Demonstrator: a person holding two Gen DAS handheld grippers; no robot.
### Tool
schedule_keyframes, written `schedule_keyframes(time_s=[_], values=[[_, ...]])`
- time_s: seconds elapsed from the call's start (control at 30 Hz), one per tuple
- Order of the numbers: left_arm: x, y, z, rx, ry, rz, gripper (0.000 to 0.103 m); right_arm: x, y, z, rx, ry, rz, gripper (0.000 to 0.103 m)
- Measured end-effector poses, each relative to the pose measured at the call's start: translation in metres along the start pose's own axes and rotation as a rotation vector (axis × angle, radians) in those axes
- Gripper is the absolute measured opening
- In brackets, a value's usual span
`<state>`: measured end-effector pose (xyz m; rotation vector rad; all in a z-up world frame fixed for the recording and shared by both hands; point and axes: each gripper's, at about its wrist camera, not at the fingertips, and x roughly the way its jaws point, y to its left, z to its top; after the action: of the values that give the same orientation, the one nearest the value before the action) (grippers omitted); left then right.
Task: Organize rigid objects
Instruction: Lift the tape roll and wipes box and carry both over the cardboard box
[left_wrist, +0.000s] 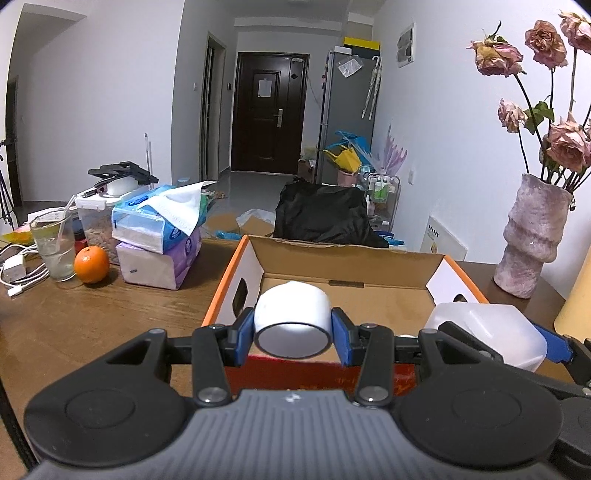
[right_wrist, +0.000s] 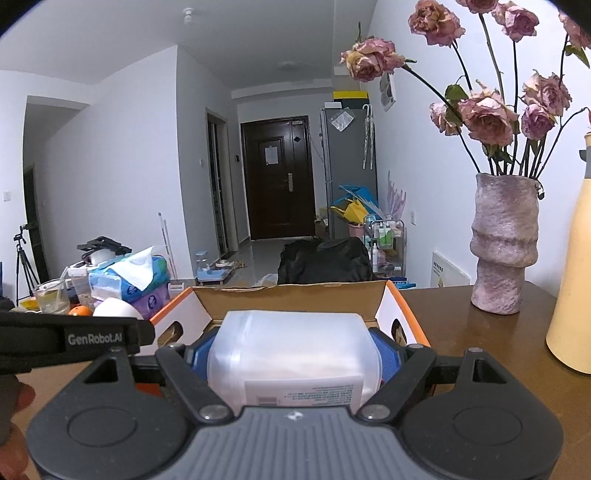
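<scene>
My left gripper (left_wrist: 292, 325) is shut on a white cylindrical jar (left_wrist: 291, 314) lying on its side, held above the near edge of an open cardboard box (left_wrist: 354, 295) with orange rims. My right gripper (right_wrist: 291, 350) is shut on a translucent white plastic container (right_wrist: 291, 354) with a label on its underside, held over the same box (right_wrist: 201, 314). In the left wrist view that container (left_wrist: 487, 328) and the right gripper's blue pad (left_wrist: 554, 345) show at the right, beside the box's right wall. The white jar (right_wrist: 116, 308) and the left gripper's body appear at the left of the right wrist view.
On the wooden table (left_wrist: 92, 314) stand stacked tissue packs (left_wrist: 159, 243), an orange (left_wrist: 91, 264), a glass with a straw (left_wrist: 55, 243) and chargers at the left. A pink vase of dried roses (left_wrist: 532, 236) and a yellow bottle (right_wrist: 572, 277) stand at the right. A black bag (left_wrist: 325, 214) lies behind the box.
</scene>
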<state>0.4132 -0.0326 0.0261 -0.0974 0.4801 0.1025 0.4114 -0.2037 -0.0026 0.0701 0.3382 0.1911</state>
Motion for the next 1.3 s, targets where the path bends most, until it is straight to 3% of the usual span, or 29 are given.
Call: schedule_keyframes(time_s=[0.63, 1.3], values=[[0.053, -0.014, 0.023, 0.021, -0.012, 0.003, 0.044, 0.048, -0.016, 0.017, 0.012, -0.008, -0.041, 0.081], [0.114, -0.015, 0.031, 0.053, 0.045, 0.046, 0.044, 0.100, -0.024, 0.021, -0.010, 0.035, -0.078, 0.081]])
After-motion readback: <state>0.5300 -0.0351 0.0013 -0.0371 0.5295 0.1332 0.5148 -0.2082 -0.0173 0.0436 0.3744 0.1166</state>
